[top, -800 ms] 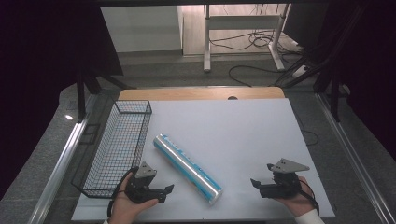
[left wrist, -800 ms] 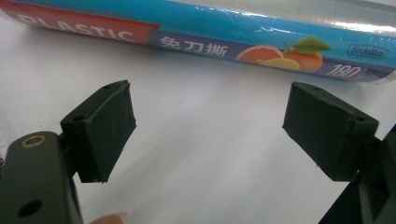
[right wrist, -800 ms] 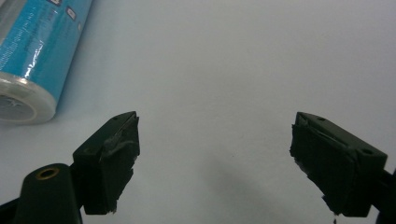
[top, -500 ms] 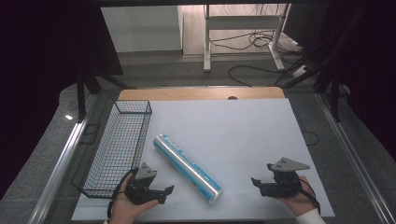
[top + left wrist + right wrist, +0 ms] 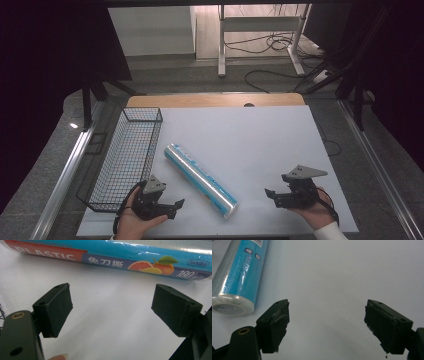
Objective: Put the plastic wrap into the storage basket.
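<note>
A blue roll of plastic wrap lies slantwise on the white table top, its near end toward the front edge. My left gripper rests low at the front left, just left of the roll, open with nothing between its jaws. In the left gripper view the roll lies across the top, beyond the open gripper. My right gripper sits at the front right, open and empty, a short way right of the roll's near end. The right gripper view has the roll's end at the upper left of the open gripper.
A black wire basket stands along the table's left side, left of the roll. Behind the table are a wooden edge strip, a desk frame and cables on the floor.
</note>
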Available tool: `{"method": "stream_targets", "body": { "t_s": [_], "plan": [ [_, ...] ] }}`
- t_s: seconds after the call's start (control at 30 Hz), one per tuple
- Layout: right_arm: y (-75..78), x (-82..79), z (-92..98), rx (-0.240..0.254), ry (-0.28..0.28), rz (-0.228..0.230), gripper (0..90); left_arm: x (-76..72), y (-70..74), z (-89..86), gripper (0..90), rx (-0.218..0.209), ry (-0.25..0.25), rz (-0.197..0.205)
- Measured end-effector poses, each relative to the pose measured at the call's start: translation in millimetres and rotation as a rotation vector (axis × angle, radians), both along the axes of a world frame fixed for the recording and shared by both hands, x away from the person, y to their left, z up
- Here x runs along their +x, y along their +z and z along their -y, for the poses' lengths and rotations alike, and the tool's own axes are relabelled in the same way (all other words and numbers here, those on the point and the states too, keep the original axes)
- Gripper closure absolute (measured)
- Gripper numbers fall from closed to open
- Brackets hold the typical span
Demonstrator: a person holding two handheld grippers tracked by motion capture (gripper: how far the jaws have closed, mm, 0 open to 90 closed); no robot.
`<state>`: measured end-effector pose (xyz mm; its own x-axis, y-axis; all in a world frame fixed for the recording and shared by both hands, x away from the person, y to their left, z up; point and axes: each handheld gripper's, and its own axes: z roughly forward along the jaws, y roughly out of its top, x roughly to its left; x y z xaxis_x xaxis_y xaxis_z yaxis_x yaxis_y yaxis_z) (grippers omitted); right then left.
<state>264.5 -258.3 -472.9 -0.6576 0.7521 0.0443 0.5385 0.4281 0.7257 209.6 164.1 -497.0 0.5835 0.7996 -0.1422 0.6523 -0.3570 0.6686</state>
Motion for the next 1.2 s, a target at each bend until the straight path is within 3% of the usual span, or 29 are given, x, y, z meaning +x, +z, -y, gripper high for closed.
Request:
{"method": "stream_targets", "body": {
  "t_s": [0.37, 0.8, 1.2],
  "plan": [
    [12.5, 13.5, -21.0, 0.018, 0.010, -0.041, 20.8, -3.4, 0.7, -2.1, 16.5, -0.006, 0.006, -0.005],
    [25.6, 44.3, -88.1, -0.013, 0.095, -0.123, 20.8, -4.7, 0.0, -5.0, 16.8, -0.004, 0.016, 0.006],
    [23.2, 57.1, -132.1, -0.025, 0.168, -0.171, 20.6, -5.9, -1.1, -6.3, 16.8, -0.002, 0.012, 0.000]
  ]
}}
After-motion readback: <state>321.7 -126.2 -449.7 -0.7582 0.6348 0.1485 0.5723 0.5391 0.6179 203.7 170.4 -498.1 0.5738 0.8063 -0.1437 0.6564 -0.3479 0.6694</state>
